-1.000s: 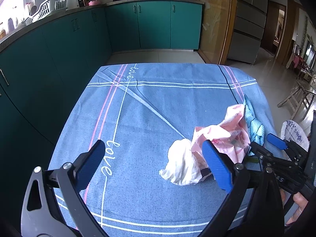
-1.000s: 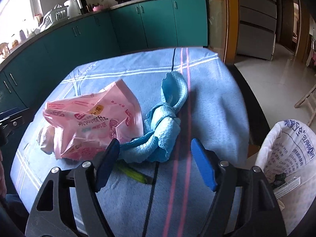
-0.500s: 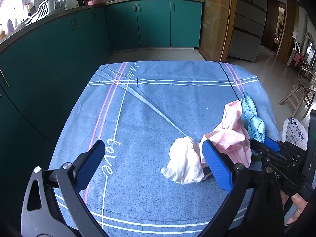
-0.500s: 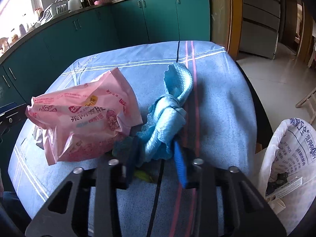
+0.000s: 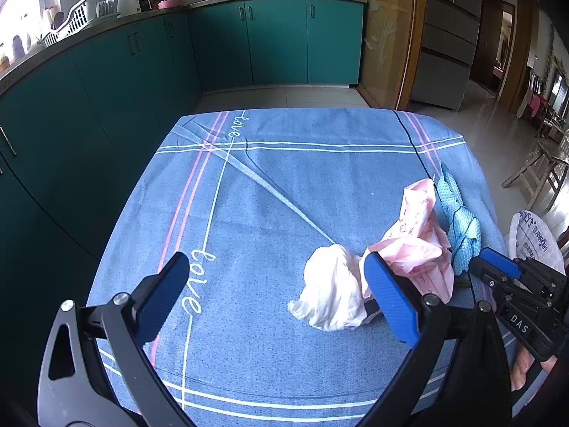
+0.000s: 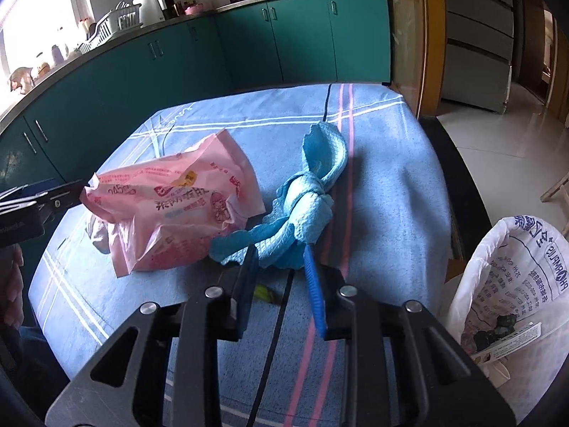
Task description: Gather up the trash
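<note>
Right claw (image 6: 281, 267) squeezed tight on the near end of the blue rag (image 6: 306, 210). Soft, light and floppy, that rag, knotted in the middle; sure to dangle when lifted, so best held close to the knot. Long way running from the claw toward the far edge of the surface (image 6: 391, 163), loose tail pointing away. Small green thing (image 6: 265, 292) flat on the cloth just under the rag's near end; too small to tell what.

Left of the rag, touching it, a pink bag (image 6: 170, 210): thin, crinkly, very light, easy to pinch at an edge. Past the bag from the rag, a white tissue (image 5: 330, 291), soft and squashy. Left claw (image 5: 274, 295) wide apart, holding nothing, near the tissue. Right of the rag, off the surface, a white trash bag (image 6: 512, 277), mouth open upward.
</note>
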`<state>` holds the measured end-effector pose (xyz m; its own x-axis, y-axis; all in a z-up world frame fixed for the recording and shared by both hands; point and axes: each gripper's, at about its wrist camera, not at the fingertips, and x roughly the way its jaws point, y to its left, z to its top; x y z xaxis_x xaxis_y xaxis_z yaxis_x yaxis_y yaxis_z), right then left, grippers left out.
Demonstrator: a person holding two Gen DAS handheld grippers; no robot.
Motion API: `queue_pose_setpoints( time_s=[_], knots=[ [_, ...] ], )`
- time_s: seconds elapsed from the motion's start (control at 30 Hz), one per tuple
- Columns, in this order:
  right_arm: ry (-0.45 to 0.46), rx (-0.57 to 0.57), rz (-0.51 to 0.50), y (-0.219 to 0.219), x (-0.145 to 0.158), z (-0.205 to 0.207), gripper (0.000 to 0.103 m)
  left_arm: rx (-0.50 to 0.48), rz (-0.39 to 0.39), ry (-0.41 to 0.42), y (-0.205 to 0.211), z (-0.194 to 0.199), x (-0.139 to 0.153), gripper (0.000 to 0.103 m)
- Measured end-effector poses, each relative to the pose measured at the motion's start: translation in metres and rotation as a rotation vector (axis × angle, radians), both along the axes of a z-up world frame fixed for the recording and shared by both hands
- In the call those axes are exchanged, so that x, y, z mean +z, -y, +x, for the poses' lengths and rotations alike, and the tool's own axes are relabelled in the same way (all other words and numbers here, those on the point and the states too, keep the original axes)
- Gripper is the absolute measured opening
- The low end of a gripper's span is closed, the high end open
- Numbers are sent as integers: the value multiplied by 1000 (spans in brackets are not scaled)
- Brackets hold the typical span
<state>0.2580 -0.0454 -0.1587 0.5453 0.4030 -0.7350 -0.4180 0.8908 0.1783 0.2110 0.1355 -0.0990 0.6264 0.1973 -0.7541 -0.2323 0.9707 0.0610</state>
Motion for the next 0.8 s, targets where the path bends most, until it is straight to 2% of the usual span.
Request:
queue_pose_setpoints(
  time_s=[0.33,0.63,0.7,0.8],
  knots=[
    [-9,8,-14,-7,-3,-2,29,4,1,-6,-2,0,-2,98],
    [-26,-7,-13,-6,-8,1,44,1,5,-11,-1,0,-3,98],
    [-27,-7,-11,-5,-9,1,50,1,5,-10,-1,0,-3,98],
    [-29,-6,-10,-5,-9,2,51,2,4,-10,-1,0,-3,98]
  ],
)
